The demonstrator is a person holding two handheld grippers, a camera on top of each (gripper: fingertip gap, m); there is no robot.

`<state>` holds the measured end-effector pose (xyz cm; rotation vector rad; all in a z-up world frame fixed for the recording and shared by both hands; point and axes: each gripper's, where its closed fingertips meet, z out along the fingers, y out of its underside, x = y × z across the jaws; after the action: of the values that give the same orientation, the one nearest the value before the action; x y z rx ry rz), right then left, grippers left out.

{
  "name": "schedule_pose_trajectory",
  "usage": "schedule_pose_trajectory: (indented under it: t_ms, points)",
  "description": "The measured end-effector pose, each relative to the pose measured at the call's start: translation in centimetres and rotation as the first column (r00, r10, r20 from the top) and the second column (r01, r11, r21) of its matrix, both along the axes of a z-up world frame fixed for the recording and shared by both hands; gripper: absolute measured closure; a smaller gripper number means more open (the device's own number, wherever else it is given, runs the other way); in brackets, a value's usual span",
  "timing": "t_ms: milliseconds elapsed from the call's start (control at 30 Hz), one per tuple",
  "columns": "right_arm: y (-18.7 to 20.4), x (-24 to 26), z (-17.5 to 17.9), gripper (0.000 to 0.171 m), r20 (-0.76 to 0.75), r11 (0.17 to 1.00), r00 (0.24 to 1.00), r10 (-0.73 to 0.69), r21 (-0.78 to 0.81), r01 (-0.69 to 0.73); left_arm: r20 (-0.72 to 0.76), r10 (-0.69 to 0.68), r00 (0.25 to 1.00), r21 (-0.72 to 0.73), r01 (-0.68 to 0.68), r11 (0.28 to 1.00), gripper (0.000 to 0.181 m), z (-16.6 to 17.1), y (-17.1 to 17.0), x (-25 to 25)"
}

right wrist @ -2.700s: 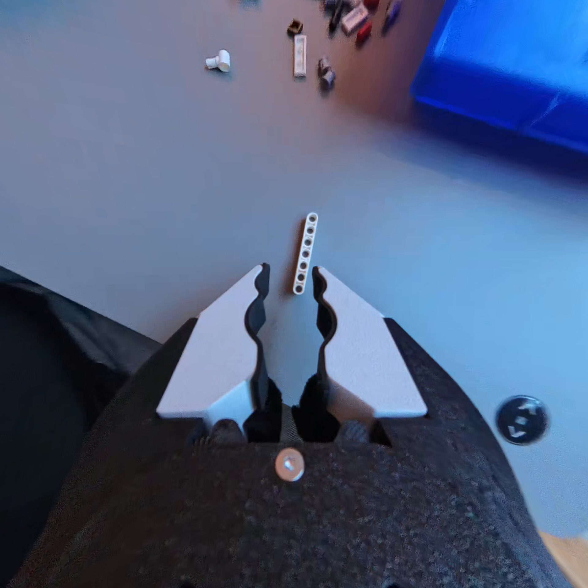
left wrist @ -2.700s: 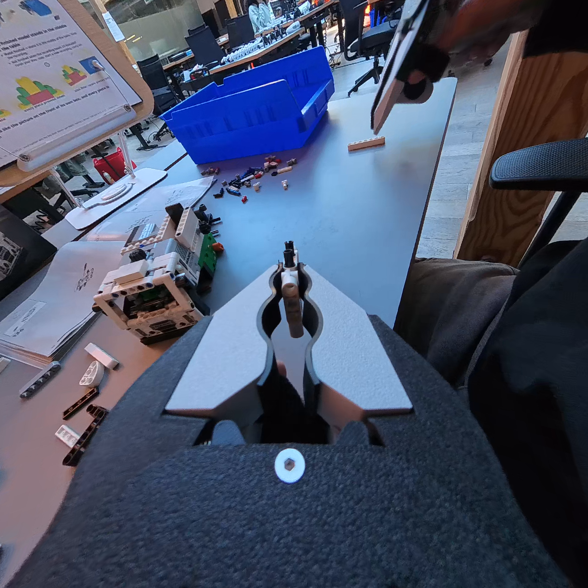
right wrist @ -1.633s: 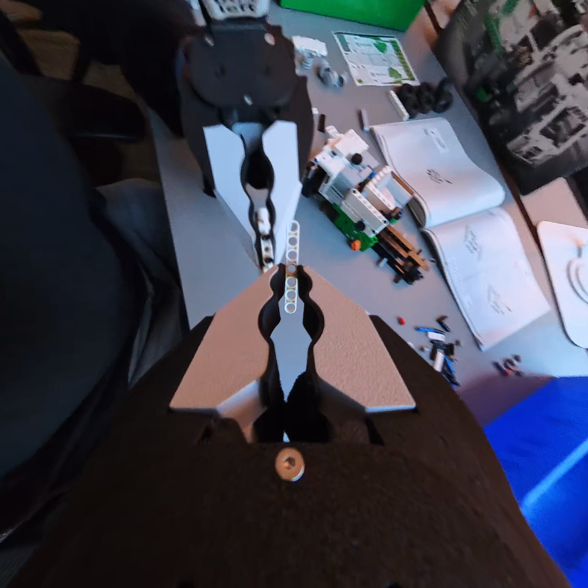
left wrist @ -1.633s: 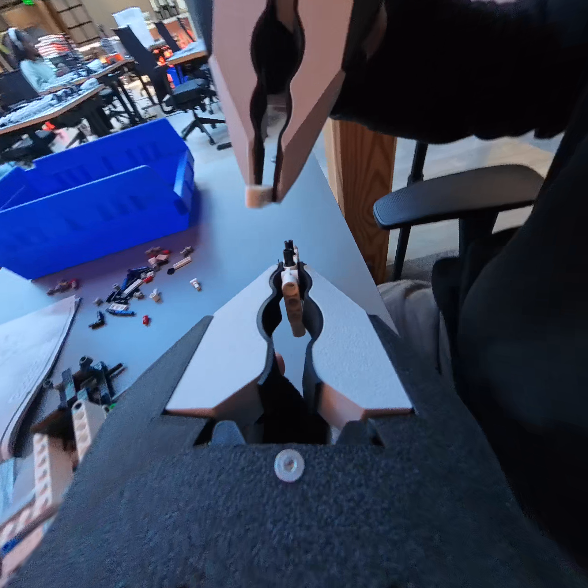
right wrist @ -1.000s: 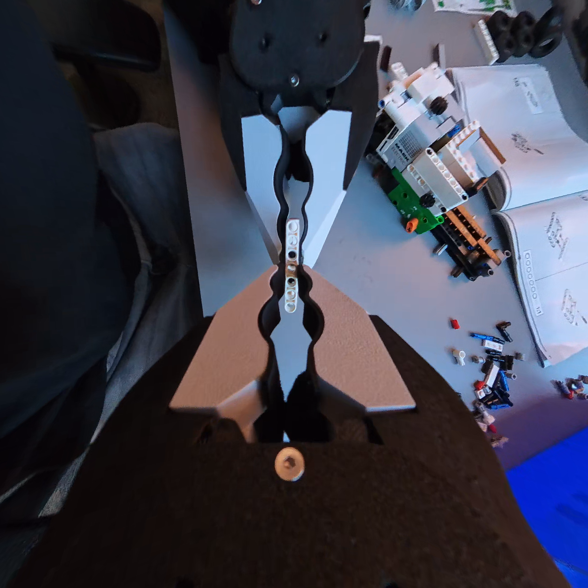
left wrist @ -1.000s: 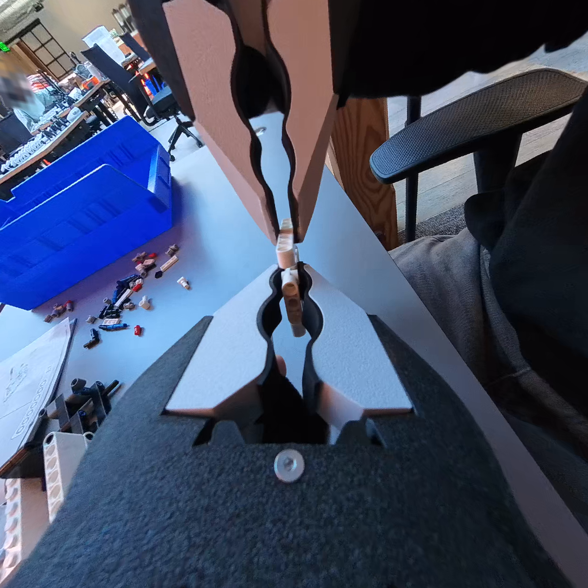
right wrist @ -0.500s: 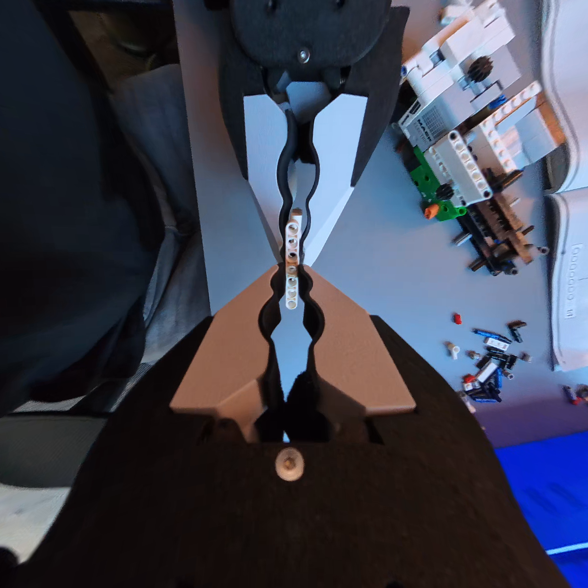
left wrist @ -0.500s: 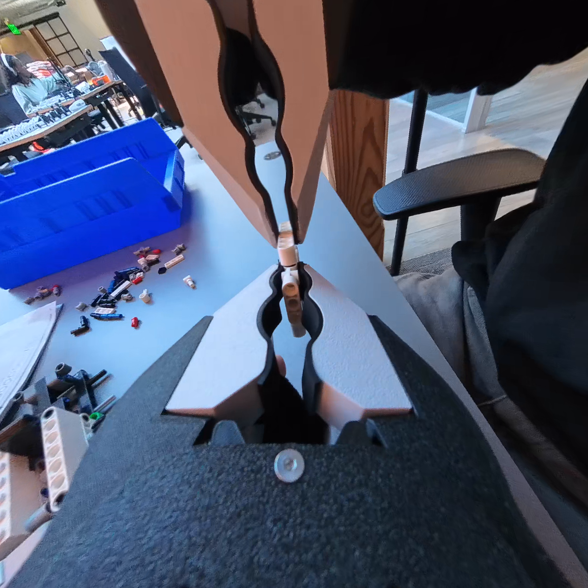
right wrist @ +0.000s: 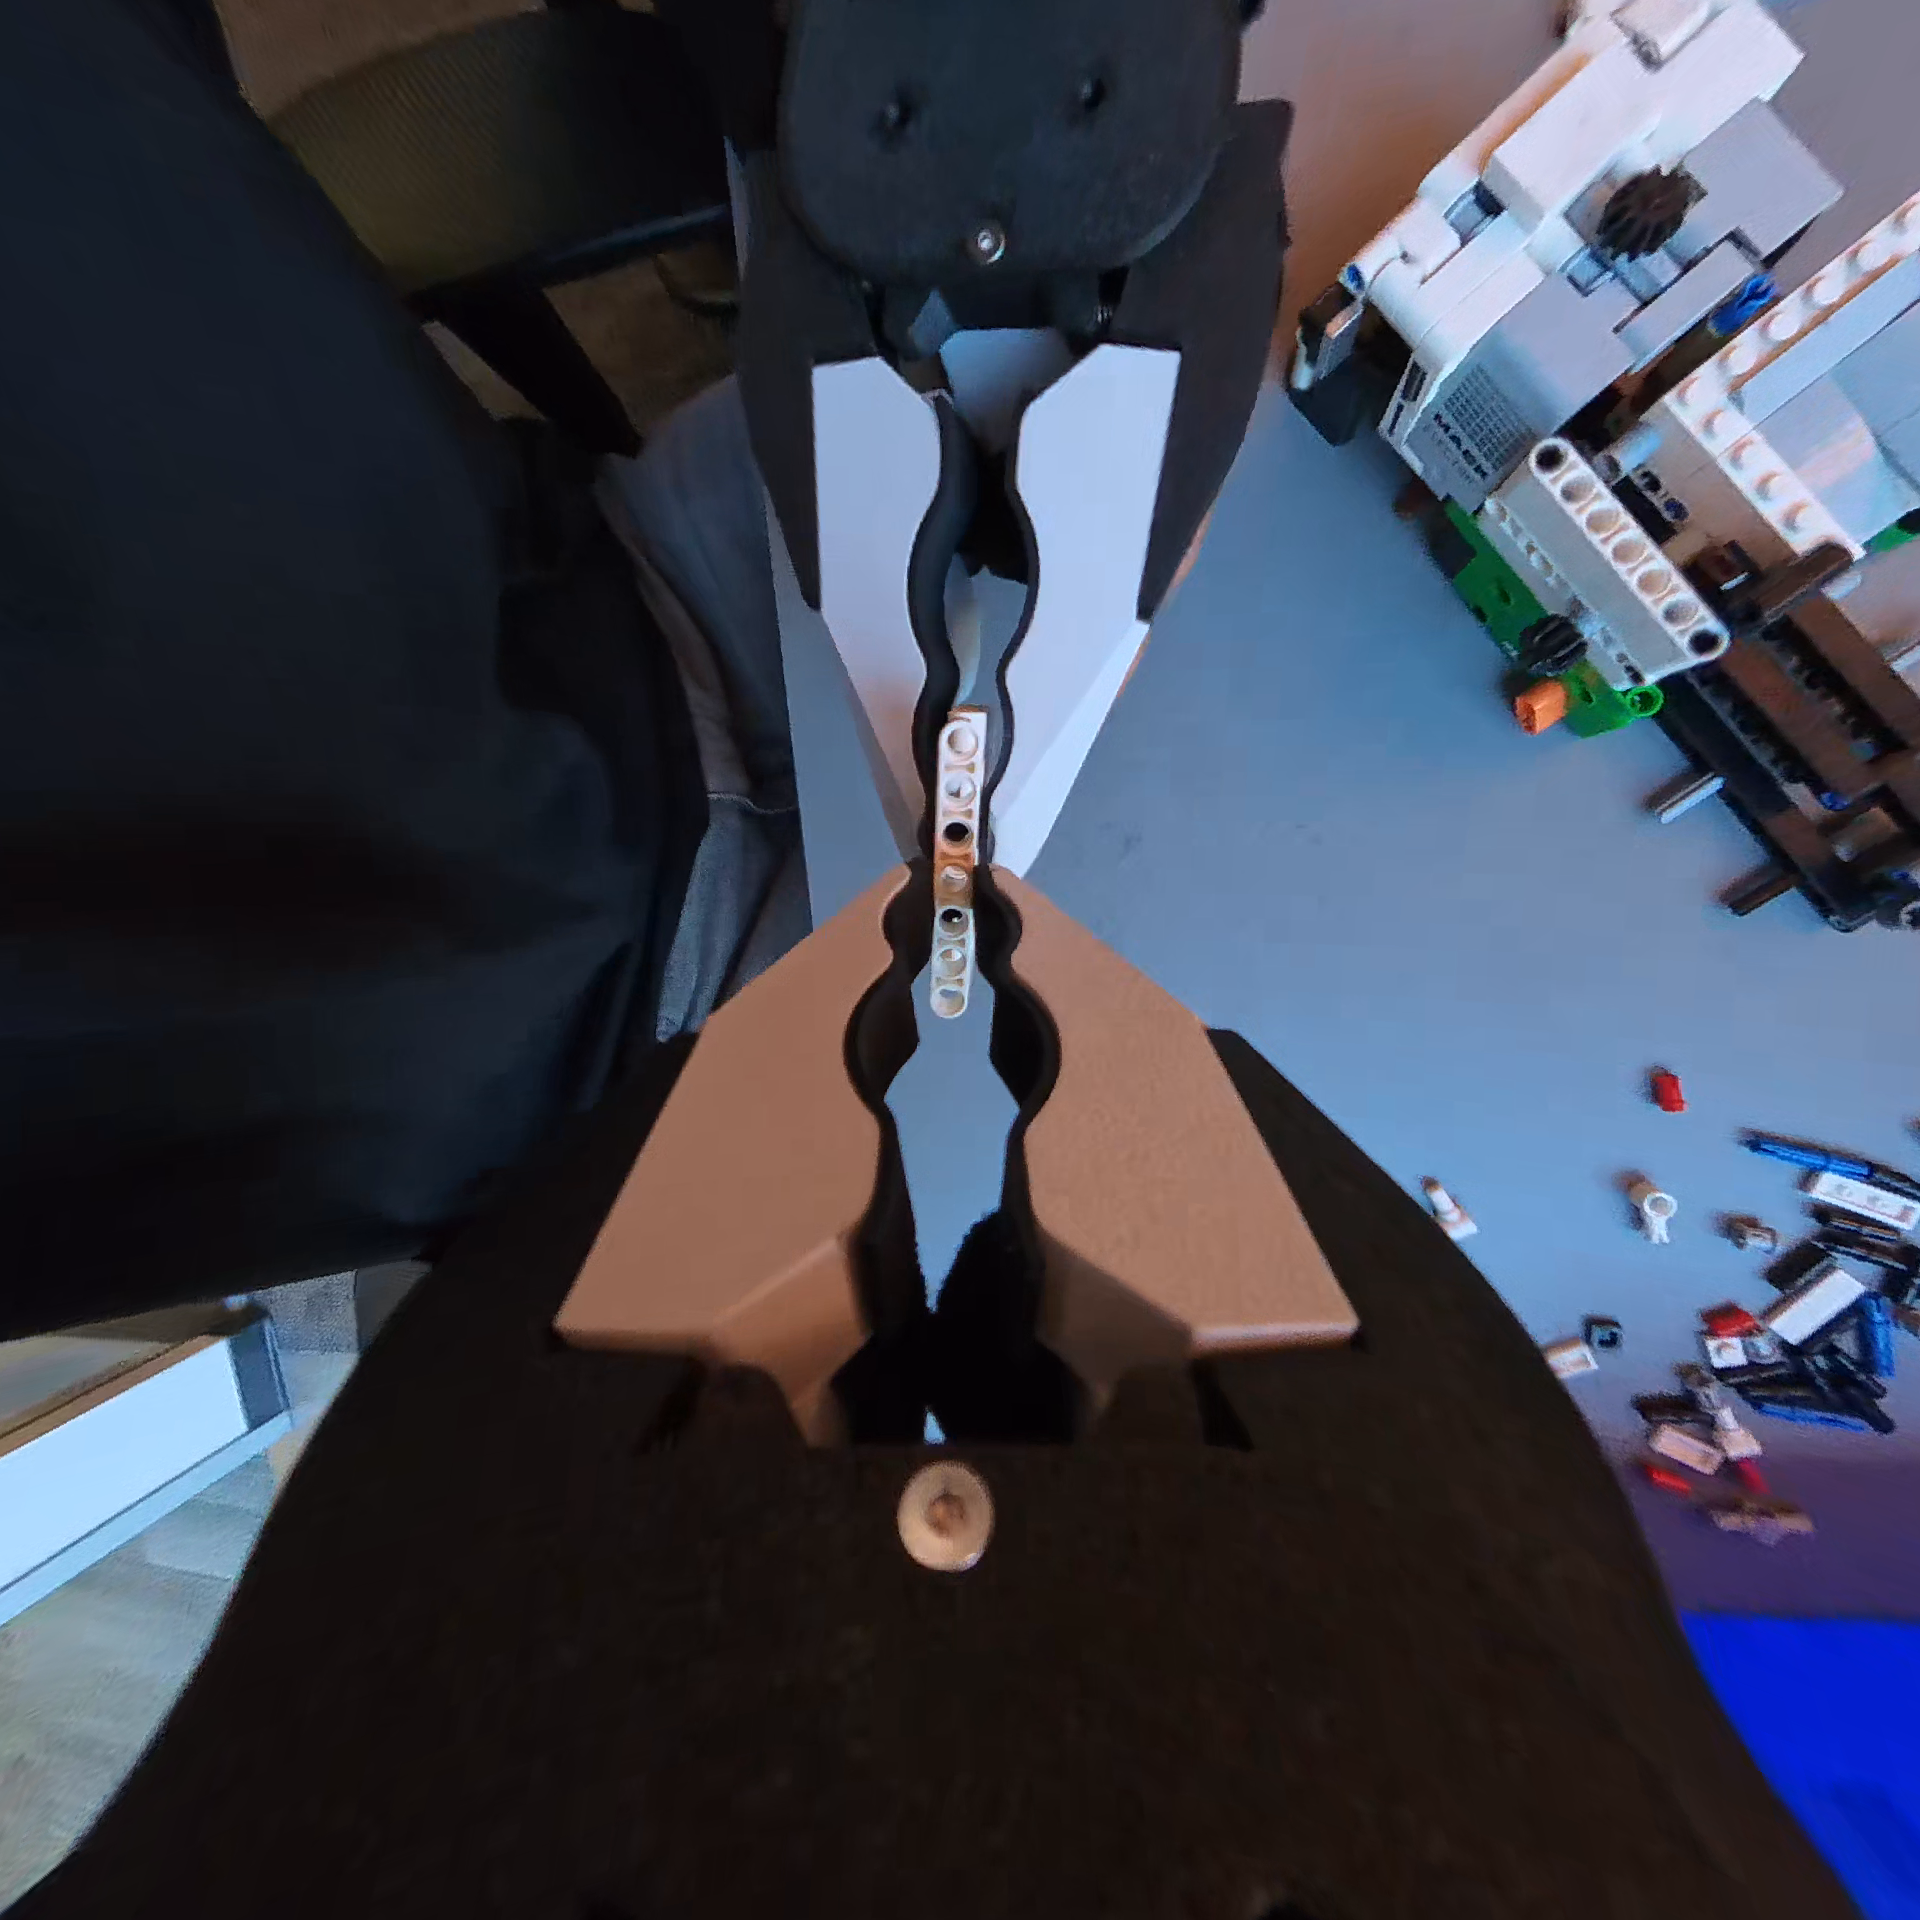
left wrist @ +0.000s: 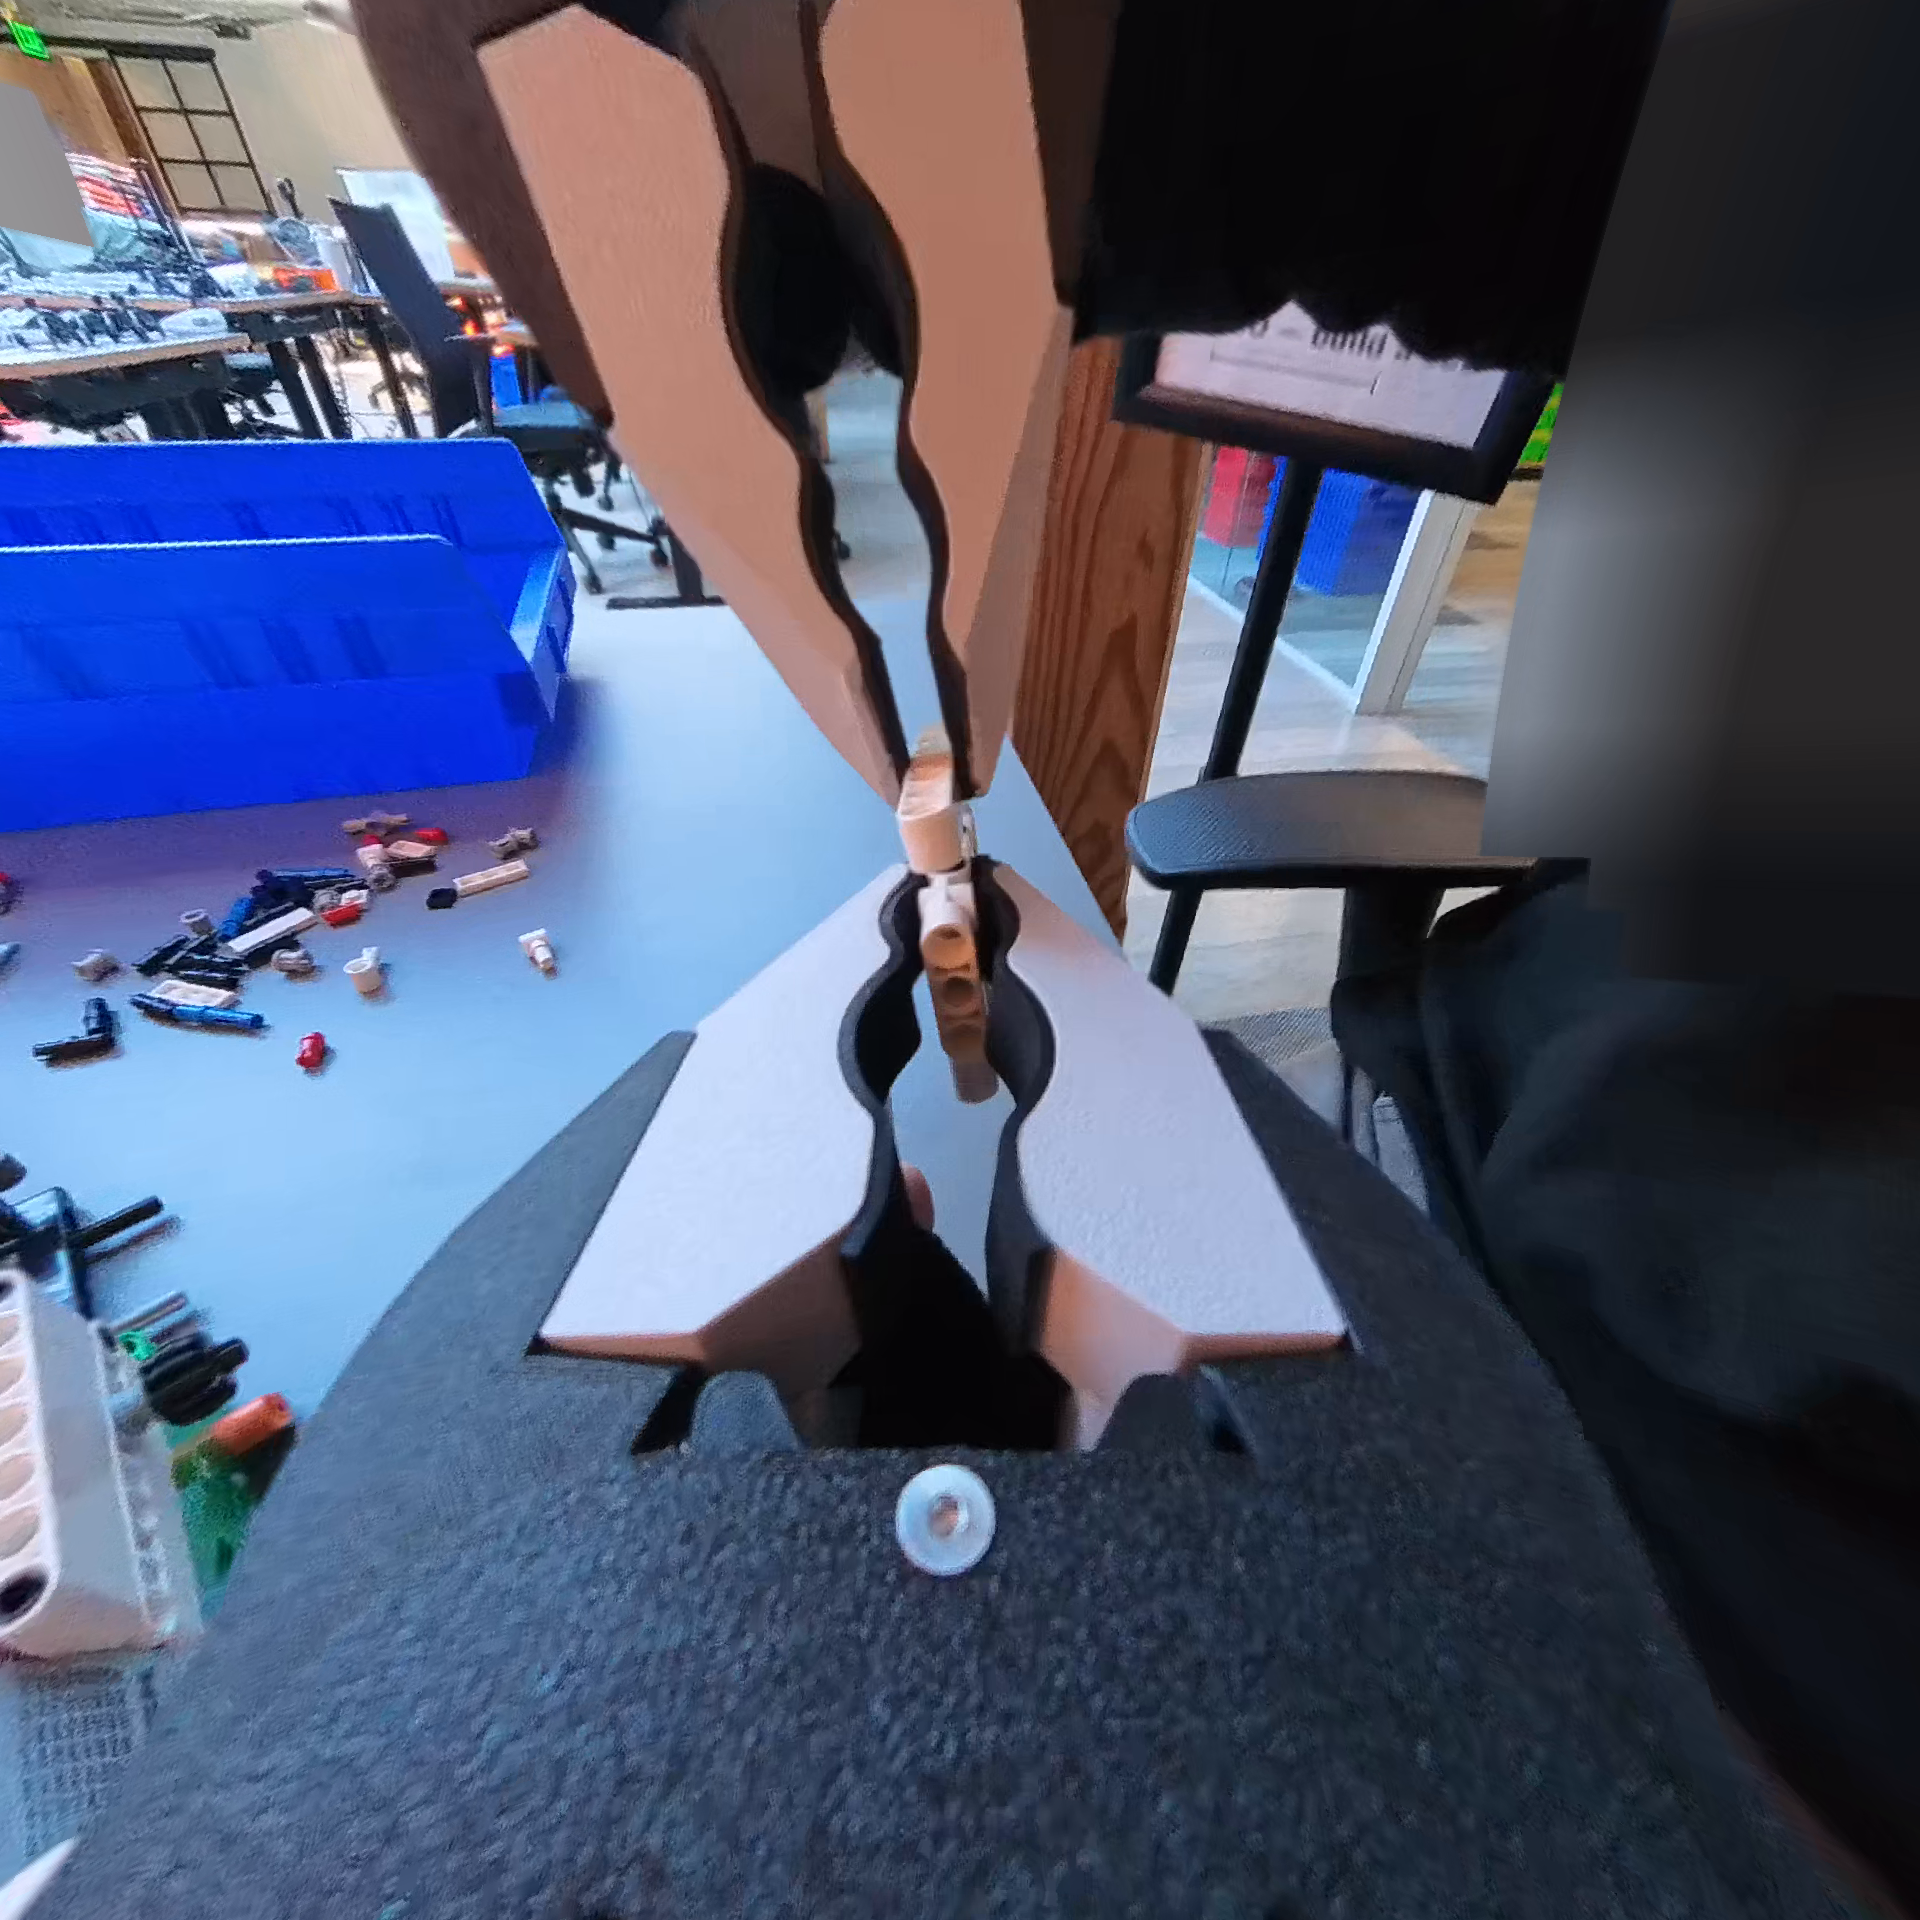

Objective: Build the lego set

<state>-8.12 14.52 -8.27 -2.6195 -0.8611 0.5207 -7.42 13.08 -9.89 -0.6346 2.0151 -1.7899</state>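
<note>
My left gripper [left wrist: 945,883] is shut on a short tan beam [left wrist: 958,1003] and holds it above the grey table's [left wrist: 436,1101] right edge. My right gripper [right wrist: 954,883] is shut on a white beam with holes [right wrist: 954,966]. The two grippers meet tip to tip, and the white beam [left wrist: 928,821] touches the front end of the tan beam. The right gripper [left wrist: 932,774] comes down from above in the left wrist view. The left gripper [right wrist: 961,831] faces me in the right wrist view. The partly built white, grey and green model [right wrist: 1621,436] stands on the table beside them.
Loose small pieces [left wrist: 270,925] lie scattered in front of a blue bin [left wrist: 260,623]; they also show in the right wrist view [right wrist: 1787,1330]. A wooden post [left wrist: 1101,582] and a black chair armrest [left wrist: 1299,821] stand past the table's right edge. The person's dark clothing fills the right. Less than 4 cm separates the two grippers' tips.
The right gripper closed on the white beam that lay on the table, lifted it and brought it to the left gripper's tan beam. In the last second both stay tip to tip, tilting slightly.
</note>
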Motion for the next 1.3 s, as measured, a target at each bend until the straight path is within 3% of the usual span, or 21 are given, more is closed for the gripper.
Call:
schedule_pose_trajectory:
  t_ms: [100,233,500,667,833,1100,1167,1233,1300]
  points:
    - [0.5,-0.1,0.5,0.165,0.083,1.0,0.996,0.012,-0.007,-0.011,-0.01,-0.009,1.0,-0.052,0.008,0.999,0.176,0.5,0.3,-0.2]
    - [0.2,-0.5,0.1,0.164,0.197,0.998,0.978,0.062,-0.023,-0.058,0.007,-0.02,1.0,-0.017,0.02,1.0,0.176,0.2,0.0,-0.6]
    - [-0.9,-1.0,-0.8,0.165,0.036,0.985,0.997,-0.064,-0.157,0.068,0.015,-0.039,0.999,0.069,0.038,0.997,0.176,-0.7,-0.8,-0.9]
    - [-1.0,-1.1,-1.2,0.165,0.071,0.985,0.997,-0.04,-0.166,0.051,-0.015,-0.063,0.998,0.082,0.064,0.995,0.176,-1.1,-1.0,-1.1]
    - [-1.0,-0.8,-2.0,0.165,0.201,0.99,0.979,0.04,-0.144,-0.011,-0.05,-0.064,0.997,0.075,0.067,0.995,0.176,-1.3,-1.1,-0.9]
    - [-0.1,-0.9,-0.7,0.164,0.082,0.998,0.995,-0.048,-0.044,0.052,0.003,-0.043,0.999,0.003,0.043,0.999,0.176,0.0,-0.3,-0.8]
    - [0.2,-0.9,1.0,0.149,0.035,0.995,0.996,-0.08,0.061,0.078,0.051,-0.006,0.999,-0.007,0.007,1.0,0.176,0.6,0.1,-0.7]
    - [0.5,-0.7,2.7,0.141,-0.156,0.959,0.971,-0.183,0.19,0.211,0.159,0.054,0.986,0.011,-0.056,0.998,0.176,1.3,0.4,-0.6]
    - [0.5,0.1,2.3,0.118,-0.421,0.883,0.842,-0.337,0.168,0.438,0.318,0.116,0.941,0.057,-0.141,0.988,0.176,2.1,0.7,-0.4]
